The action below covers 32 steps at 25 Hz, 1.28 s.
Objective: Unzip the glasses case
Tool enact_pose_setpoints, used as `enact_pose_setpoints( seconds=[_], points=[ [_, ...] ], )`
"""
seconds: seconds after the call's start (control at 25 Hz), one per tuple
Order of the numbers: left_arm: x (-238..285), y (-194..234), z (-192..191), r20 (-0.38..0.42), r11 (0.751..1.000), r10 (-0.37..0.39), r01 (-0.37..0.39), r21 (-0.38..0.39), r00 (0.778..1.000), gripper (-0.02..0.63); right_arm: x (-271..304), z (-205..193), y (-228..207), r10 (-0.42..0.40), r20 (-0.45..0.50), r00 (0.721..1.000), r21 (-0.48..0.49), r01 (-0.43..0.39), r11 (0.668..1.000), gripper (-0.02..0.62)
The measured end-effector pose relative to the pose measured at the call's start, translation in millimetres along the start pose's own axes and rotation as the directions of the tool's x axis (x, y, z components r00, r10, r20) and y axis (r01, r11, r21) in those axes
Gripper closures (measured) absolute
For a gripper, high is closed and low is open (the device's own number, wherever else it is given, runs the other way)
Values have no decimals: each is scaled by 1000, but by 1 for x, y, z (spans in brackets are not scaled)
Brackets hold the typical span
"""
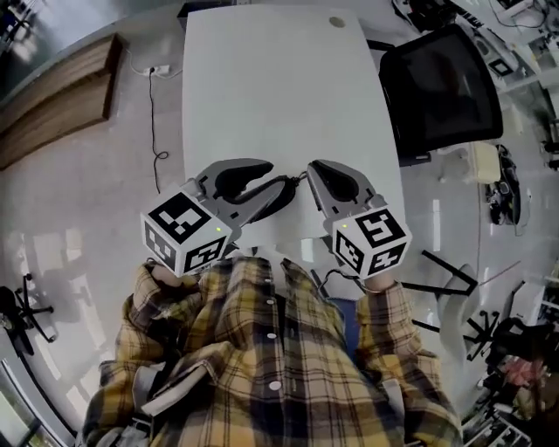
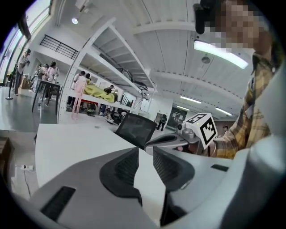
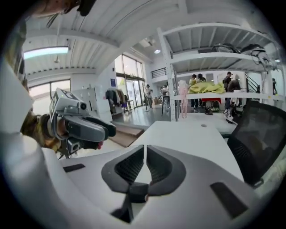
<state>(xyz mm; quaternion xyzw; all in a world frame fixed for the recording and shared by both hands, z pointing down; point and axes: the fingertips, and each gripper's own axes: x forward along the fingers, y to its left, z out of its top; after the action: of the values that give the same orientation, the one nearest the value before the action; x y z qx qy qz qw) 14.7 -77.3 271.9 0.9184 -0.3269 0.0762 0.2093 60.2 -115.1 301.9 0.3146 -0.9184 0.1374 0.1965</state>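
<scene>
No glasses case shows in any view. Both grippers are held up in front of the person's plaid shirt (image 1: 271,349), above the near edge of the white table (image 1: 271,87). My left gripper (image 1: 284,175) (image 2: 145,149) is open: a gap stands between its ribbed dark pads, the table shows through it, and nothing is between them. My right gripper (image 1: 313,170) (image 3: 145,146) is shut, with only a thin slit between its pads and nothing seen in it. The two grippers' tips lie close together, pointing at each other. Each sees the other: the right gripper (image 2: 161,139), the left gripper (image 3: 96,129).
A black office chair (image 1: 441,87) (image 3: 263,143) stands at the table's right side. A wooden platform (image 1: 57,96) and a floor cable (image 1: 153,113) lie to the left. A round grommet (image 1: 337,22) sits at the table's far end. Shelves and people fill the background.
</scene>
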Motion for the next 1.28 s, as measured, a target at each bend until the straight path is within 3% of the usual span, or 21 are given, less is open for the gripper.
enact_pose_setpoints(
  seconds=[0.2,0.44,0.72,1.28],
  points=[
    [-6,-33,45,109,999,-23,19,36,994,570,-39,48,17,-45,185,982,68,33,997,585],
    [-1,-59,64,149,996,-66,57,64,987,594,-74,71,28,-109,294,950,93,85,992,597],
    [2,-65,62,146,994,-92,81,77,985,598,-81,68,33,-138,266,954,55,128,990,597],
    [0,-60,59,140,994,-87,76,82,986,598,-72,64,35,-134,225,965,50,126,991,597]
  ],
)
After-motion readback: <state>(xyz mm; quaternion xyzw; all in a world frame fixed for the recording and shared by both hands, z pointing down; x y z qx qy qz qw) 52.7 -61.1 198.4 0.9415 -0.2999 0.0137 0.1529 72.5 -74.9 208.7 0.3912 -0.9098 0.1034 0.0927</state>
